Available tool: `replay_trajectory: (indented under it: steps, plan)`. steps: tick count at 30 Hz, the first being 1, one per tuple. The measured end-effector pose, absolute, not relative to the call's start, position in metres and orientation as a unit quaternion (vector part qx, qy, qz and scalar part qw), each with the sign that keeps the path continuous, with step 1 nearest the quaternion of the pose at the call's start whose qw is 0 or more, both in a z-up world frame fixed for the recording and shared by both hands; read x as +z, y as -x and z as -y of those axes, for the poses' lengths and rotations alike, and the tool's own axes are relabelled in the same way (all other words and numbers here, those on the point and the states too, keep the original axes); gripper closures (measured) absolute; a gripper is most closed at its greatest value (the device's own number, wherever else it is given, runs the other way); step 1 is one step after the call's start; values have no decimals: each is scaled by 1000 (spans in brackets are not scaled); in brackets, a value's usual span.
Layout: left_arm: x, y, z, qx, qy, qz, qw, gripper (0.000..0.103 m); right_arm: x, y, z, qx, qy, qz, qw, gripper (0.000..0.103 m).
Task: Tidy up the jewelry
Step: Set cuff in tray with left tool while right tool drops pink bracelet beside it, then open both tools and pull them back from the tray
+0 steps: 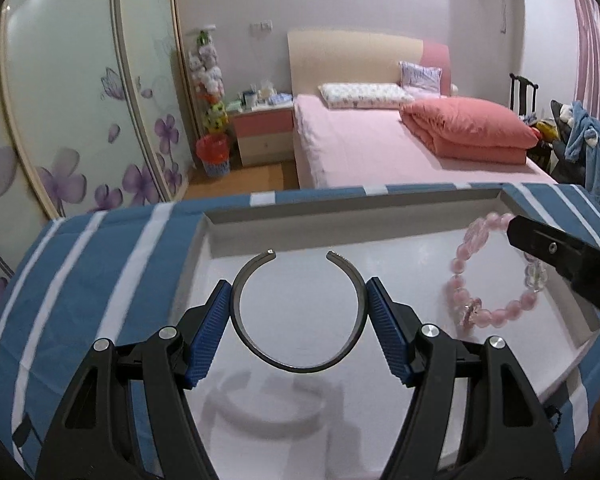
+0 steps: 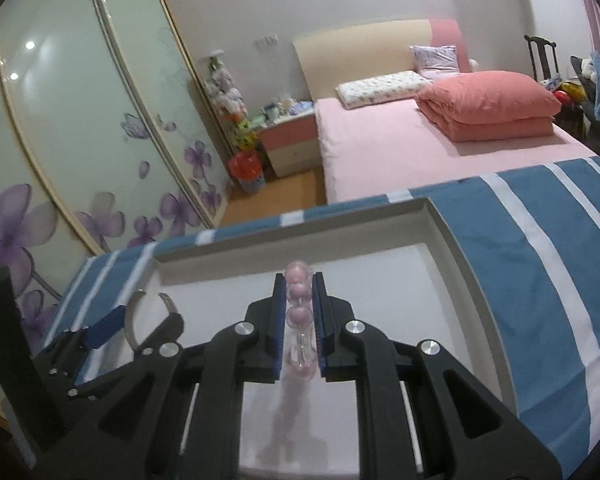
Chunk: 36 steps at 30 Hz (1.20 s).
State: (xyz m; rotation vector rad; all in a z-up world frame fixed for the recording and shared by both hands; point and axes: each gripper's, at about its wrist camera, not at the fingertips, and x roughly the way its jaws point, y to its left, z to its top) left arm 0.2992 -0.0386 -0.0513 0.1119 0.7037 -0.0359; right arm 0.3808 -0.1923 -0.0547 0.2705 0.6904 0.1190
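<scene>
On a striped cloth, the white tray (image 1: 204, 240) — left gripper (image 1: 299, 292) pinching bangle (image 1: 300, 366), right gripper (image 2: 298, 312) pinching beads (image 2: 299, 292) — placement step; next, lower and release.

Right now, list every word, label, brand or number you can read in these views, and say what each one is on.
None: no readable text in either view.
Nightstand: the packages on top are too small and blurred to read.
White tray, silver bangle, pink bead bracelet and striped cloth: no markings visible.
</scene>
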Motion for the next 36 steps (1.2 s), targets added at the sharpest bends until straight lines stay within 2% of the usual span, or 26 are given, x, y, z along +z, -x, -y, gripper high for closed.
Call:
replay_trajectory:
  steps: [3,4,6,8,15,24,36]
  plan:
    - [-56,-308,41,-20,-53,-356,933,34,-59,-380,195,42,-125,-344,930,84]
    - [-57,-309,42,-20,-54,-361,931,34,-59,-379,198,37,-125,-344,930,76]
    - [-55,-307,42,-21,-55,-356,933,33,-58,-376,203,31,-127,-340,931,69]
    - [-51,-306,40,-21,-54,-348,936,27,-57,-371,208,29,-129,-337,932,69]
    - [-32,-295,25,-10,-40,-324,945,27,-46,-340,216,31,-121,-320,939,69]
    - [-12,-237,-13,9,-39,-297,954,27,-30,-290,218,37,-108,-311,944,69]
    - [-38,-169,-51,9,-27,-334,942,26,-69,-225,212,62,-82,-391,914,69]
